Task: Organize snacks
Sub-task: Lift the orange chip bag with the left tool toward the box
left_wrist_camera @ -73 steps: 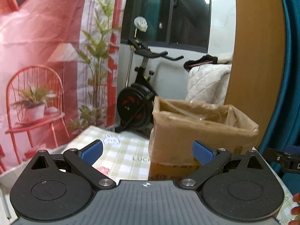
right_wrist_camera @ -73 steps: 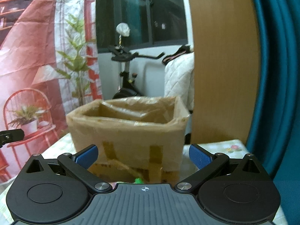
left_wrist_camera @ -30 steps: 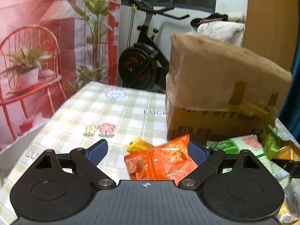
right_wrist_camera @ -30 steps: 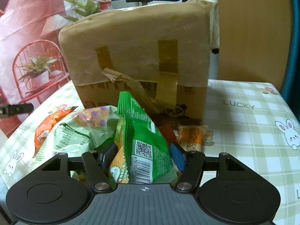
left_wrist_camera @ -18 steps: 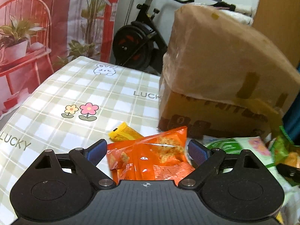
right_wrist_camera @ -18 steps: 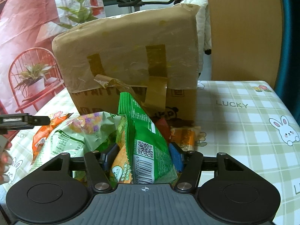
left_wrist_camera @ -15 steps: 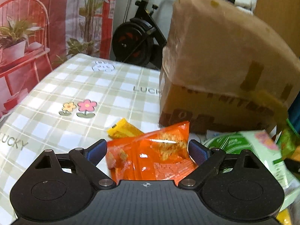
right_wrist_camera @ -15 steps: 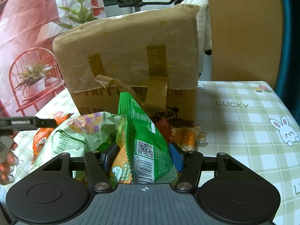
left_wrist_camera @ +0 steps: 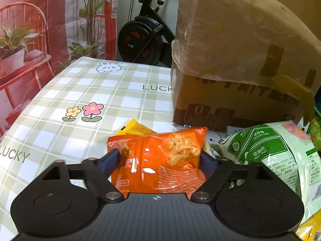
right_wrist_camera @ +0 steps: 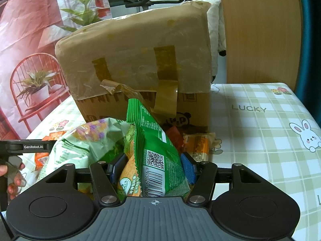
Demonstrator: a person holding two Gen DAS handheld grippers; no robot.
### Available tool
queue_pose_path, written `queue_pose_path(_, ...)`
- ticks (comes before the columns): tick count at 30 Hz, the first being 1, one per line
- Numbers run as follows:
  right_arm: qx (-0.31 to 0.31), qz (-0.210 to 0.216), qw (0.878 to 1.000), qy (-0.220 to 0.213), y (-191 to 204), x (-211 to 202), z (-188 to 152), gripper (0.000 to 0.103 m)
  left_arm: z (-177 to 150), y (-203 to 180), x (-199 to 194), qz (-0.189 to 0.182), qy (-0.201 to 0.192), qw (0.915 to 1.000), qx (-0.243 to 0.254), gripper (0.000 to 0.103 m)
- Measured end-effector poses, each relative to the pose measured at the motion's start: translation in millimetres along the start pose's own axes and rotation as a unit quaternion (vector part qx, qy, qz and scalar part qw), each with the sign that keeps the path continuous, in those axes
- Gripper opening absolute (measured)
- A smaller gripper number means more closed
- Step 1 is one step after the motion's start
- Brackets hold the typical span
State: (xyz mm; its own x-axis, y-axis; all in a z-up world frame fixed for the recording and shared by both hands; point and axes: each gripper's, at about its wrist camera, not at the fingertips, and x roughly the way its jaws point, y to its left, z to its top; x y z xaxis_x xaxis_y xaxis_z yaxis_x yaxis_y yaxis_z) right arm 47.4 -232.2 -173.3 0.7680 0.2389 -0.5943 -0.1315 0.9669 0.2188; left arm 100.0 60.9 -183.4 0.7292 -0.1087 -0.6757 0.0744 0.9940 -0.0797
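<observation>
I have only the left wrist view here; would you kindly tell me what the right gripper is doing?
Observer: The right gripper has its jaws shut on a green packet, which stands upright between them.
Operator: Thank you. Here the left gripper has its jaws closing on the orange packet. Is anything lying behind the green one?
Observer: Yes, a small orange-wrapped bar lies on the tablecloth in front of the cardboard box, just right of the packet.
Operator: And what shows to the right of the box?
Observer: The cloth there bears a rabbit print and the word LUCKY.
</observation>
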Motion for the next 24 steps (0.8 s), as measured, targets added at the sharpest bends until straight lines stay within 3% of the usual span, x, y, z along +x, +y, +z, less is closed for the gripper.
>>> queue_pose_path(24,0.029,-0.026,0.996,-0.077,-15.4,-58.7,27.4,0.055,39.8,-22.6,-75.3,-0.016,-0.133,0.9909,0.015,0.075)
